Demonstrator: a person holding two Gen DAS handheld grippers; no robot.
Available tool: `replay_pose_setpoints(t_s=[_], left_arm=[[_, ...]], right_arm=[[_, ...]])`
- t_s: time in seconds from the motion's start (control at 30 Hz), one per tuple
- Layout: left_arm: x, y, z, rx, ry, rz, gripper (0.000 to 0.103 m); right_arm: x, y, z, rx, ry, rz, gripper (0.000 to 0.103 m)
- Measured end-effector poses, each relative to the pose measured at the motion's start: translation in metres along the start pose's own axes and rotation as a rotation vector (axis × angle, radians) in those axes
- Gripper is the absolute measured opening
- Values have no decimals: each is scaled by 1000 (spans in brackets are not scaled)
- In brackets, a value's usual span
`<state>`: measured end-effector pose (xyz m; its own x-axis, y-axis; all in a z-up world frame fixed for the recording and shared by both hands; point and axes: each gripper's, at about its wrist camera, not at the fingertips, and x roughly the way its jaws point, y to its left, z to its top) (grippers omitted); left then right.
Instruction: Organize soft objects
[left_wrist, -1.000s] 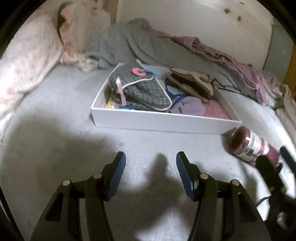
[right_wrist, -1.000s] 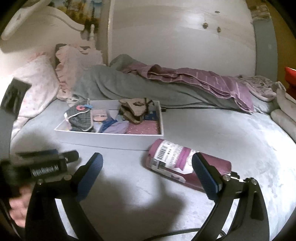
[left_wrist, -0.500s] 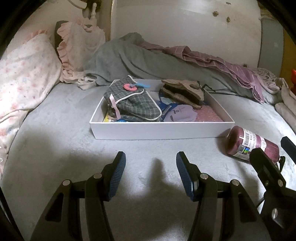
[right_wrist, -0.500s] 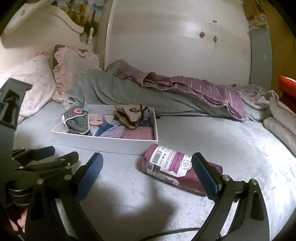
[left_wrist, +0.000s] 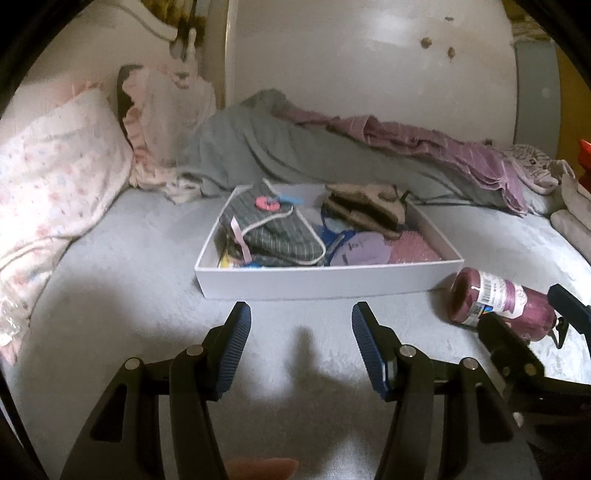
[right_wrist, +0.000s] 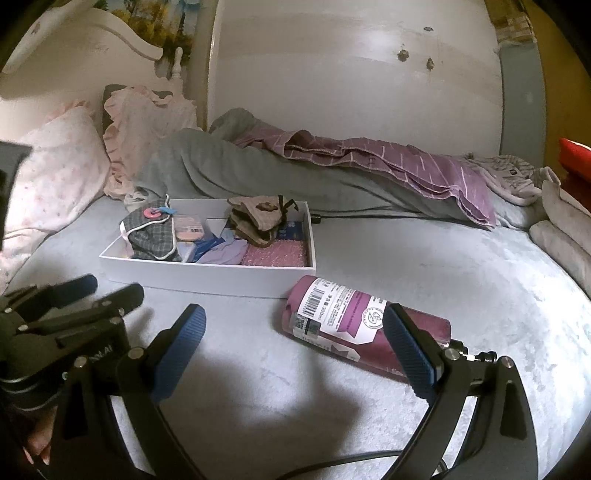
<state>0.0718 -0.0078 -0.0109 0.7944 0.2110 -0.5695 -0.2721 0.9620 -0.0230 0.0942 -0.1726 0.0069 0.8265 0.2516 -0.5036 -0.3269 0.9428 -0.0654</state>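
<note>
Distance decides this one: the purple roll (right_wrist: 365, 332), a soft cylinder with a white barcode label, lies on the bed (right_wrist: 461, 277) just ahead of the right tool (right_wrist: 295, 343), while from the left tool (left_wrist: 301, 334) it sits well off to the right. The right hand is plainly the nearer one.

The roll's long axis runs slantwise across the right tool's line of sight, its labelled end nearer the white box (right_wrist: 207, 275) and its far end passing behind the tool's right finger (right_wrist: 410, 354). The jaws of that tool stand spread wide with nothing between the pads; most of the roll's length falls within their span, but it lies beyond the tips, not between them.

The left tool is also spread, its jaws opening a little, with only bare bed between them. The box lies straight ahead of it, already holding a plaid pouch (left_wrist: 273, 229), a brown folded item (left_wrist: 365, 210) and other soft pieces.

A grasp across the roll's girth would probably need the right tool turned to meet that slanted axis squarely.
</note>
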Motion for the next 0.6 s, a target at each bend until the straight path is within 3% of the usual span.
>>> replay_pose_setpoints(t_s=[0.1, 0.6], left_arm=[[-5, 3, 0, -12, -27, 19, 67], [-2, 6, -1, -26, -13, 15, 68]], right_arm=[[-1, 0, 0, -2, -6, -1, 97], [1, 0, 0, -9, 4, 6, 97]])
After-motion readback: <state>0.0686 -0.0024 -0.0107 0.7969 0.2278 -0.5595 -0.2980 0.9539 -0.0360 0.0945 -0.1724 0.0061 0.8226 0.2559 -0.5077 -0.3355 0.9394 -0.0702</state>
